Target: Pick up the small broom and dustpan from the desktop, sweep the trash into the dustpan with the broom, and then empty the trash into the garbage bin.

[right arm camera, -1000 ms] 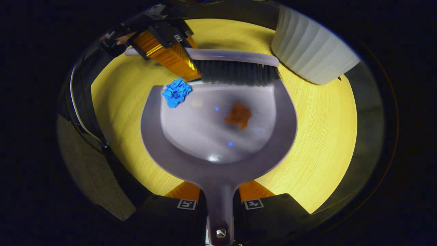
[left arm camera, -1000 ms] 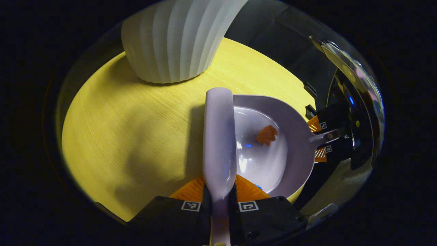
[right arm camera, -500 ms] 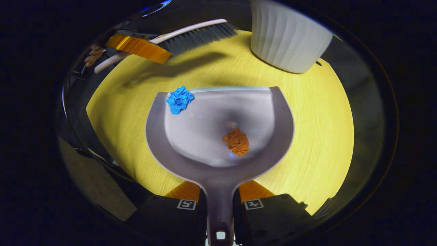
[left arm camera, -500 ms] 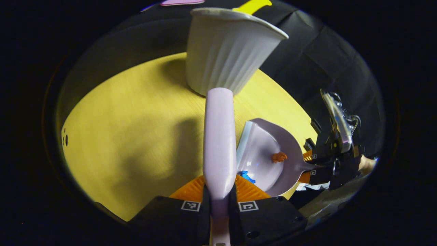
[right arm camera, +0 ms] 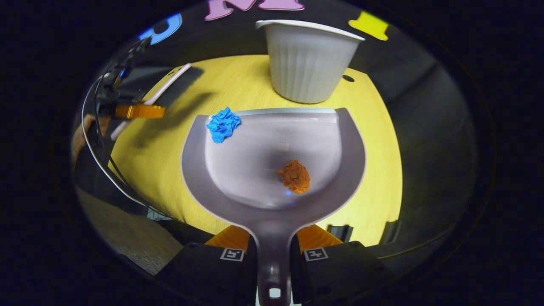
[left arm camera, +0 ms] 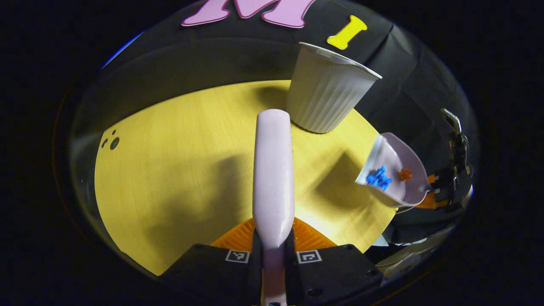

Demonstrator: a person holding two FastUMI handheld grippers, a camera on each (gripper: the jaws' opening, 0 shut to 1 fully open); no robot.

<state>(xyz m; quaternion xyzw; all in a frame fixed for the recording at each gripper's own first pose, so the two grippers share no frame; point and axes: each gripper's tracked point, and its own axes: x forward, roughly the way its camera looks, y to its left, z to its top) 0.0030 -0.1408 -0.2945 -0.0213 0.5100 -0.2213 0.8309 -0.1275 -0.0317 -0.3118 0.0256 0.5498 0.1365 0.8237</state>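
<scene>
Blue paper ball [right arm camera: 223, 124] sits at the dustpan [right arm camera: 272, 170] lip, ahead of the right tool [right arm camera: 273, 255] pinching its handle; tilting early before the bin [right arm camera: 308, 59] could spill it. Left tool [left arm camera: 273, 255] pinches the broom [left arm camera: 273, 170].

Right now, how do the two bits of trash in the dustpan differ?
The blue wad sits at the dustpan's front lip, left corner; the orange wad lies deeper in the bowl, nearer the handle. The blue wad looks a bit larger than the orange wad. Both are crumpled paper, apart from each other, inside the raised dustpan.
</scene>
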